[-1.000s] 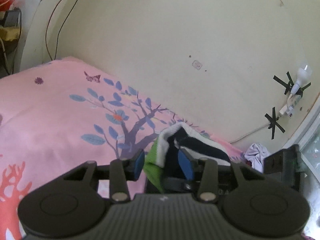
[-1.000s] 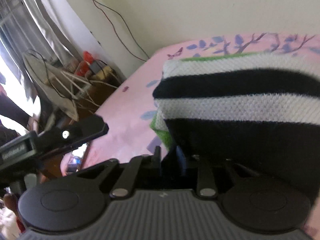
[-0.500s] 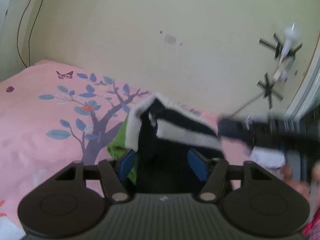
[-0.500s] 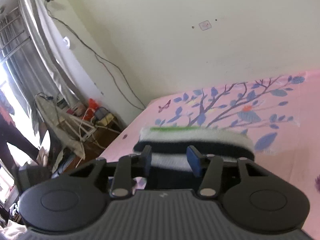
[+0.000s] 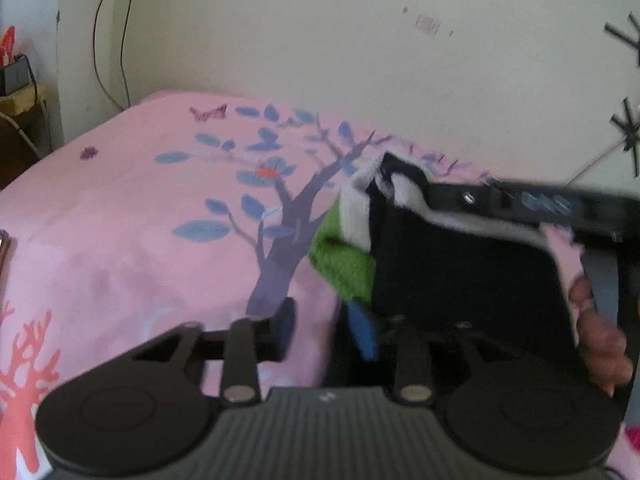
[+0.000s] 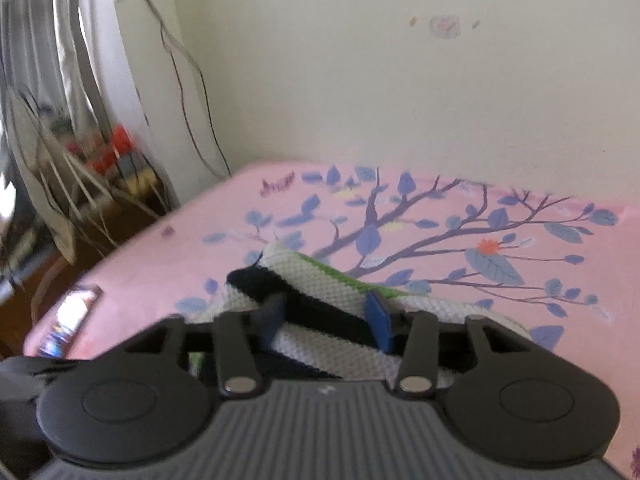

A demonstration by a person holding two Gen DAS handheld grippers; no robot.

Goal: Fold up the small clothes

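The left gripper [image 5: 326, 330] is hovering over the pink bedsheet [image 5: 120, 220] with its jaws standing apart; only pink sheet is showing between the two blue pads, so it is gripping nothing. The striped garment [image 5: 460, 264], folded into a bundle of black, white and green bands, is lying just ahead of the jaws and to their right, its black face overlapping the right finger [image 5: 362, 334]; whether cloth and finger are touching is not clear, since this view is blurred. Beyond the bundle a black bar of the other tool [image 5: 532, 204] is crossing the frame, and fingers of a hand [image 5: 600, 340] are showing at the far right.

In the right wrist view, the right gripper [image 6: 326, 318] is also standing with its jaws well apart; the garment [image 6: 320, 292] is lying between and just ahead of the pads, its black stripe running across the gap; the pads are sitting at either side of it without visibly pinching it, so whether they are touching the cloth cannot be told. A glossy printed card or phone [image 6: 70, 320] is lying on the sheet [image 6: 520, 300] far to the left of the jaws; beyond the bed edge a cluttered corner [image 6: 104, 168] with wires is blurring past.
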